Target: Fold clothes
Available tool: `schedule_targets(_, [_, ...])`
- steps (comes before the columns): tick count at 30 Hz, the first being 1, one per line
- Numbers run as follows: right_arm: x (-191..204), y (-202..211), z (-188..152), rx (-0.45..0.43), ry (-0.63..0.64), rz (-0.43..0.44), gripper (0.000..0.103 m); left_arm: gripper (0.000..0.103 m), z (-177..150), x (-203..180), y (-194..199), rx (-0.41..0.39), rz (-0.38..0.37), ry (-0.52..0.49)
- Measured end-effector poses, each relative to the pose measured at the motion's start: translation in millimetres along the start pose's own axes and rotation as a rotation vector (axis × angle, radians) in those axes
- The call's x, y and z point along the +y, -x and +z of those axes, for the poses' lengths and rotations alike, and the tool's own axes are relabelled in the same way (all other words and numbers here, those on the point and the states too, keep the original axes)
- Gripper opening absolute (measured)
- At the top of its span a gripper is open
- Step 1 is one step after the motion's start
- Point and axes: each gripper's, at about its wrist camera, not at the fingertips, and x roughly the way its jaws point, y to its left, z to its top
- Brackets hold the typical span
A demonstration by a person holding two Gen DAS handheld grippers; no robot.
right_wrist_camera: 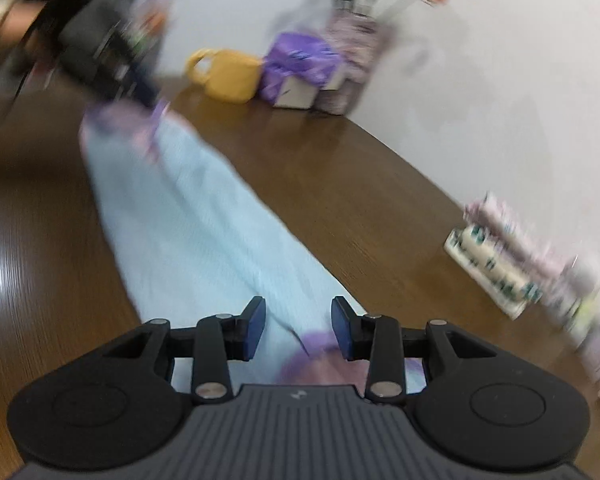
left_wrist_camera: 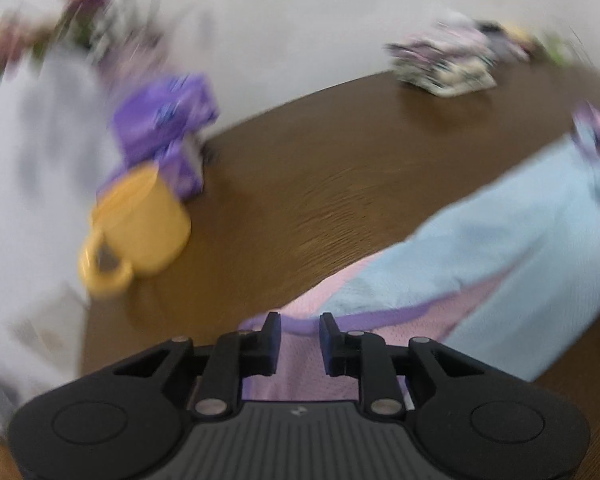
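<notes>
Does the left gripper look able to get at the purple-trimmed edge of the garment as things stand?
Probably yes. The left gripper is open, and the purple trim of the pink and blue garment lies right at its fingertips with nothing between. The yellow mug stands well off to the side.

Home; wooden table point(left_wrist_camera: 340, 184); yellow mug point(left_wrist_camera: 140, 224)
</notes>
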Motion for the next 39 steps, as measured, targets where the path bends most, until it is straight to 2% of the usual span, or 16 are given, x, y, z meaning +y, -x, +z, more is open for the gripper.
schedule_targets(5, [-16,-18,3,0.000,-0.227,0.007,0.036,0.023,-1,38,-10,0.063,-0.109,0.303])
schedule_targets(7, [-19,-24,3,0.000,-0.276,-0.012,0.037,0.023,-3,46,-13,0.066,-0.151,0.378])
schedule_targets(11, [-22,-34,0,-0.002,-0.345,-0.022,0.038,0.023,-1,54,-24,0.065,-0.155,0.471])
schedule_targets(13, [-23,-38,-3,-0.003,-0.378,-0.021,0.038,0.020,-2,57,-26,0.050,-0.146,0.505])
schedule_targets(15, [-24,-43,-5,-0.004,-0.410,-0.021,0.038,0.002,-2,60,-28,0.034,-0.137,0.538])
schedule_targets(17, [-22,-45,-7,0.000,-0.413,-0.024,0.039,0.002,-2,63,-30,0.019,-0.127,0.571])
schedule_targets(24, [-19,-48,-13,-0.005,-0.426,-0.052,0.040,0.001,-7,71,-35,-0.026,-0.122,0.623])
schedule_targets(30, [-18,-48,-17,-0.020,-0.439,-0.069,0.044,0.003,-9,74,-43,-0.029,-0.132,0.669])
schedule_targets(34, [-19,-48,-17,-0.022,-0.442,-0.069,0.045,0.013,-11,77,-35,-0.037,-0.151,0.696])
schedule_targets(35, [-19,-47,-17,-0.025,-0.448,-0.069,0.045,0.021,-12,77,-31,-0.038,-0.158,0.695])
schedule_targets(36, [-19,-45,-17,-0.030,-0.456,-0.069,0.045,0.028,-14,75,-24,-0.040,-0.169,0.681])
schedule_targets(39, [-16,-35,-14,-0.058,-0.458,-0.052,0.046,0.032,-18,67,-3,-0.040,-0.194,0.604])
